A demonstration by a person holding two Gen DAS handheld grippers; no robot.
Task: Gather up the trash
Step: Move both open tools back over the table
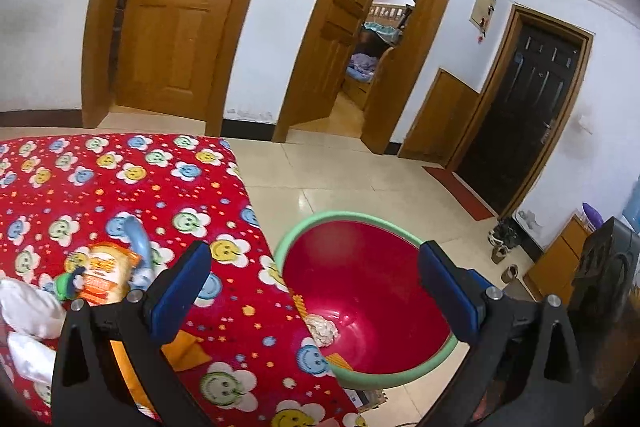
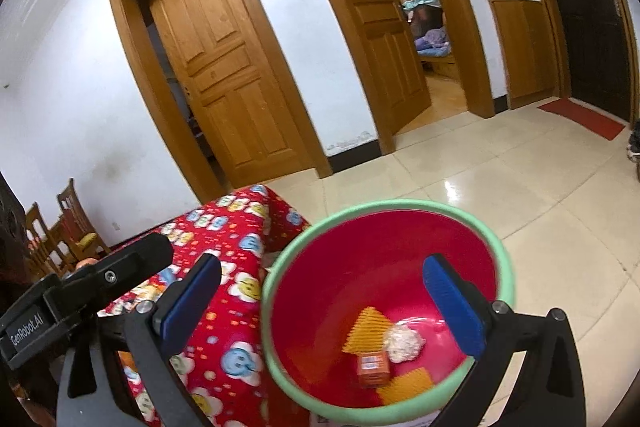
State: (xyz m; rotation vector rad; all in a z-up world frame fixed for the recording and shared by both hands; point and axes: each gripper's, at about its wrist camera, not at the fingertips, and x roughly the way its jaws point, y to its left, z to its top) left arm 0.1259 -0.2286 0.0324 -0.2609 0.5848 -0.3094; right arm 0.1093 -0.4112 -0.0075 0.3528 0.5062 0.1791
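A red bin with a green rim (image 1: 345,215) stands on the floor against the table's right edge. At its bottom lie a crumpled white ball (image 2: 402,343), a small orange box (image 2: 374,369) and orange paper pieces (image 2: 366,331). On the red smiley-face tablecloth (image 1: 120,187) at the left lie an orange snack packet (image 1: 105,277), a pale blue piece (image 1: 138,235), white crumpled tissue (image 1: 28,311) and an orange paper scrap (image 1: 186,349). My left gripper (image 1: 316,279) is open and holds nothing, spanning the table edge and the bin. Above the bin mouth (image 2: 400,205), my right gripper (image 2: 320,279) is open with nothing in it.
Glossy tiled floor (image 2: 520,179) stretches beyond the bin. Wooden doors (image 1: 176,19) and a dark door (image 1: 524,115) line the white wall. Wooden chairs (image 2: 68,227) stand far left, shoes (image 1: 504,247) and a low cabinet (image 1: 560,259) at the right. The other gripper's black body (image 2: 100,287) is close on the left.
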